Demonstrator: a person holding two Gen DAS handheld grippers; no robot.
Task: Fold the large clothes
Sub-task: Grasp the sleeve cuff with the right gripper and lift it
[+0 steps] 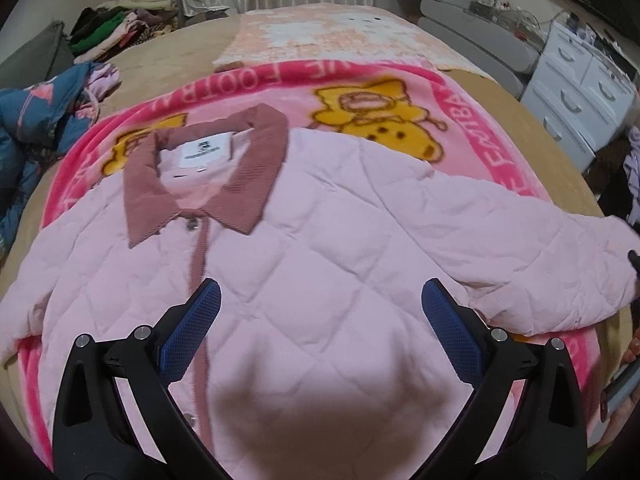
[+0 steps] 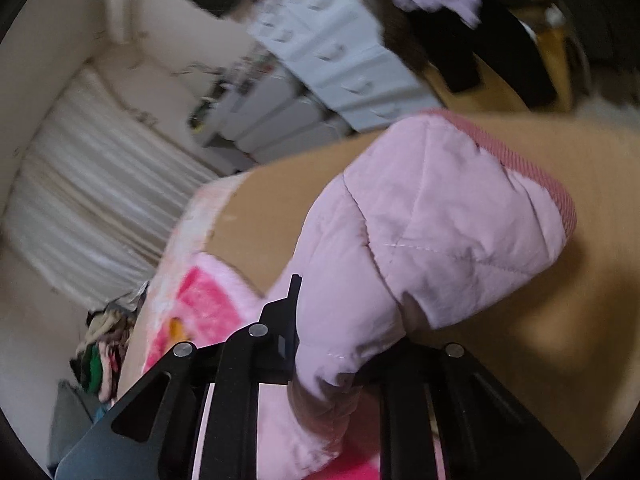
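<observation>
A pale pink quilted jacket lies face up on the bed, buttoned, with its dusty-rose collar toward the far side. My left gripper hovers over the jacket's chest, its blue pads wide apart and holding nothing. The jacket's sleeve stretches out to the right edge of the bed. In the right wrist view that sleeve is lifted and bunched, its striped cuff pointing away. My right gripper is shut on the sleeve fabric, and one finger is hidden under the cloth.
Under the jacket lies a pink cartoon blanket on the tan bed cover. A blue garment and a clothes pile sit at the left. White drawers stand right of the bed. A hand shows at the right edge.
</observation>
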